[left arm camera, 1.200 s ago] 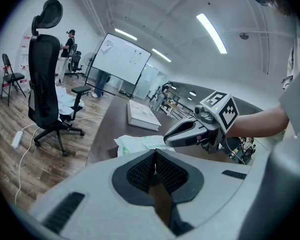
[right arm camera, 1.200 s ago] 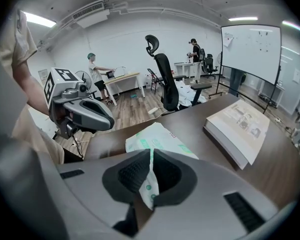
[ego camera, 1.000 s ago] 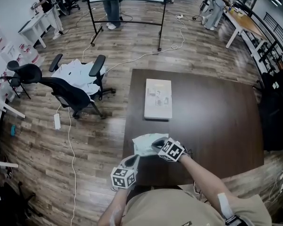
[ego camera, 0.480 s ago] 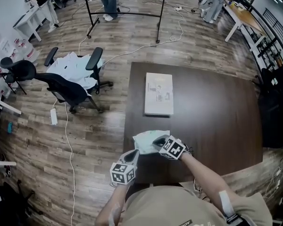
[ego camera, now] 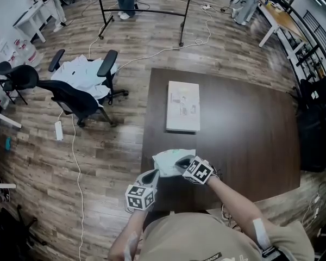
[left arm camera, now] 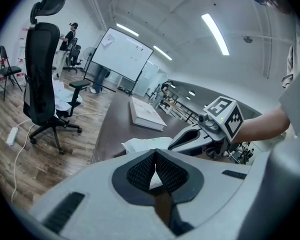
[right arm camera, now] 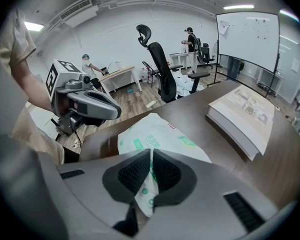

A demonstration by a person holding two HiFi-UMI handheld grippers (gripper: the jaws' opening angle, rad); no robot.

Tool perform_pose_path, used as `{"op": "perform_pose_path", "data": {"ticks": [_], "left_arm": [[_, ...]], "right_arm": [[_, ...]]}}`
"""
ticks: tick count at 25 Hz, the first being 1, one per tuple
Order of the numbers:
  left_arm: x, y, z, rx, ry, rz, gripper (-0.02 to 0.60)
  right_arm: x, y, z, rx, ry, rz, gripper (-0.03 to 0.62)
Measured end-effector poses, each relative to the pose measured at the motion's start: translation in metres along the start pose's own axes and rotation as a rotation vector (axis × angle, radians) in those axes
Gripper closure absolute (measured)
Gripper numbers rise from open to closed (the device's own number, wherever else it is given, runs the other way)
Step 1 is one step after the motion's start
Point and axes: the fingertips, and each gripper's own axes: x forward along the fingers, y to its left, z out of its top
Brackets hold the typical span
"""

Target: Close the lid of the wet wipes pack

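We have the wet wipes pack [ego camera: 168,157] lying on the near left part of the dark table [ego camera: 244,124], close to its near edge, with a pale book [ego camera: 183,106] well apart on the far side. Our right gripper [right arm camera: 151,154] has its jaws pressed together on the pack's near edge, and the green-printed film runs straight between the pads. Our left gripper [left arm camera: 155,154] is at the pack's near left corner with its jaws closed to a point. A white sliver sits between the pads, so we judge that it too is pinching the wrapper. We cannot make out the lid from any view, so we cannot say how far it stands open. The main risk, as we see it, is that both grips are on soft film rather than on the lid. If we pull or lift, the pack may crumple, fold over or slide towards the table's near edge. Pressing down with closed jaws could also skid off the slick wrapper and leave the lid only half seated.
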Motion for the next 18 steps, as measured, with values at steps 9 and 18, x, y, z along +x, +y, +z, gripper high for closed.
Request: {"op": "perform_pose_path", "data": {"ticks": [9, 18], "left_arm": [[0.001, -0.004, 0.0, 0.007, 0.001, 0.002, 0.572], [-0.006, -0.015, 0.006, 0.027, -0.011, 0.018, 0.572]], "right_arm": [[-0.002, -0.002, 0.001, 0.05, -0.046, -0.017, 0.574], [-0.039, -0.015, -0.004, 0.133, -0.203, -0.116, 0.58]]}}
